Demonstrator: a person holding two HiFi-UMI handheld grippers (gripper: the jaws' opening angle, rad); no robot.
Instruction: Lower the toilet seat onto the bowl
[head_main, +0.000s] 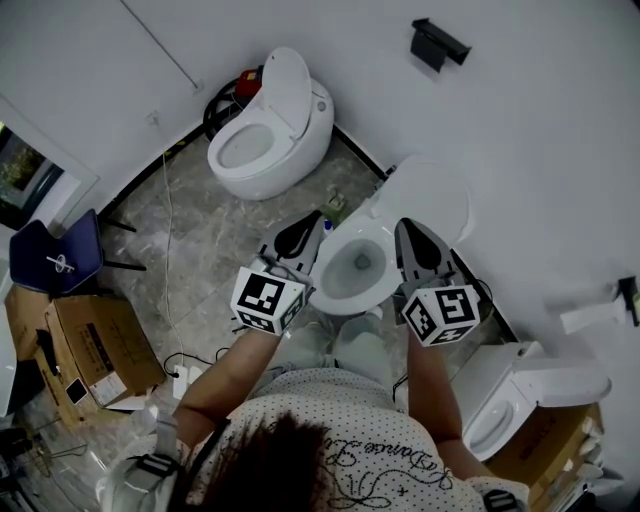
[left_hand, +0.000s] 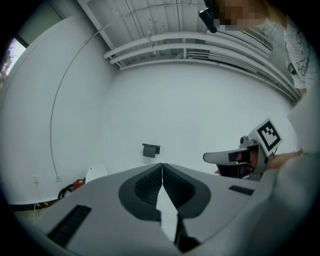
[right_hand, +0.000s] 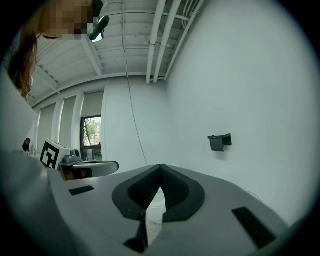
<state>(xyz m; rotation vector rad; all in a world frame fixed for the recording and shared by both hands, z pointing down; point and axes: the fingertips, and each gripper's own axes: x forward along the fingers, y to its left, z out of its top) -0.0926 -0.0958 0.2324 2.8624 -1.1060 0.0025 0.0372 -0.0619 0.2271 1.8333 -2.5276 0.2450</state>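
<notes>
Against white wall, toilet seat upright

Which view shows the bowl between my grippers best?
Head view: the bowl lies open between left gripper and right gripper, seat raised behind. Both gripper views face the wall, showing only a white sliver past their shut jaws.

wear: white top, small dark dots, dark cursive print at the hem | left gripper: smooth grey shell, black ribbed pads | right gripper: same build | marker cubes: white, black square patterns
</notes>
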